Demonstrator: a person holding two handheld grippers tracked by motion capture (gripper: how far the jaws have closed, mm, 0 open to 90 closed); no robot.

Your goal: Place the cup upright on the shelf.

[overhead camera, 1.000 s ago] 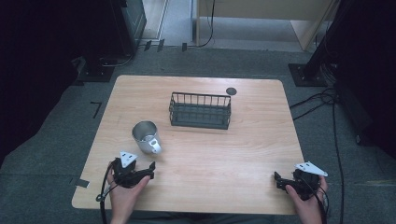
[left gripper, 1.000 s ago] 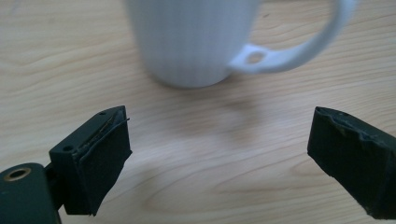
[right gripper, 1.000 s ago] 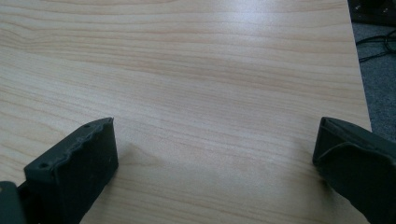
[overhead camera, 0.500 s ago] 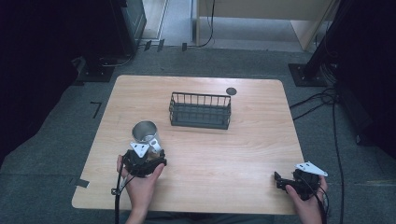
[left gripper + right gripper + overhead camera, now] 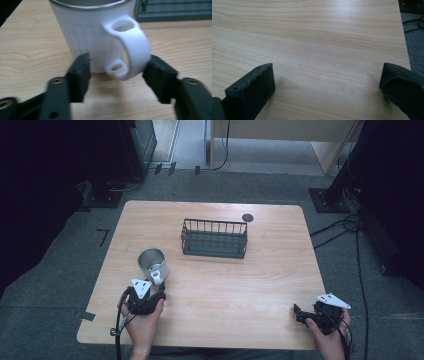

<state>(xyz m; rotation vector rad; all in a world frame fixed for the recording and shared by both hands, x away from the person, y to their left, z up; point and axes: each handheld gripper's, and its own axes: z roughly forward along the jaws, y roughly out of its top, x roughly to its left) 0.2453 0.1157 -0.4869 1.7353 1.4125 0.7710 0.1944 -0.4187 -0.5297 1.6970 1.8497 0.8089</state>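
A white mug (image 5: 152, 264) with a steel inside stands upright on the wooden table (image 5: 260, 285), left of centre. Its handle (image 5: 130, 50) points toward me. My left gripper (image 5: 148, 292) sits just in front of the mug. In the left gripper view the gripper (image 5: 120, 72) is open, its two jaws on either side of the handle with gaps on both sides. My right gripper (image 5: 300, 312) rests near the table's front right corner. In the right gripper view that gripper (image 5: 327, 85) is wide open over bare wood.
A dark wire basket (image 5: 214, 238) stands at the table's middle back. A small dark round disc (image 5: 247, 218) lies behind it near the far edge. Cables and stand bases lie on the grey floor around the table.
My left gripper has moved forward and right from the front left edge up to the mug, and its jaws now flank the handle. The right gripper has stayed put.
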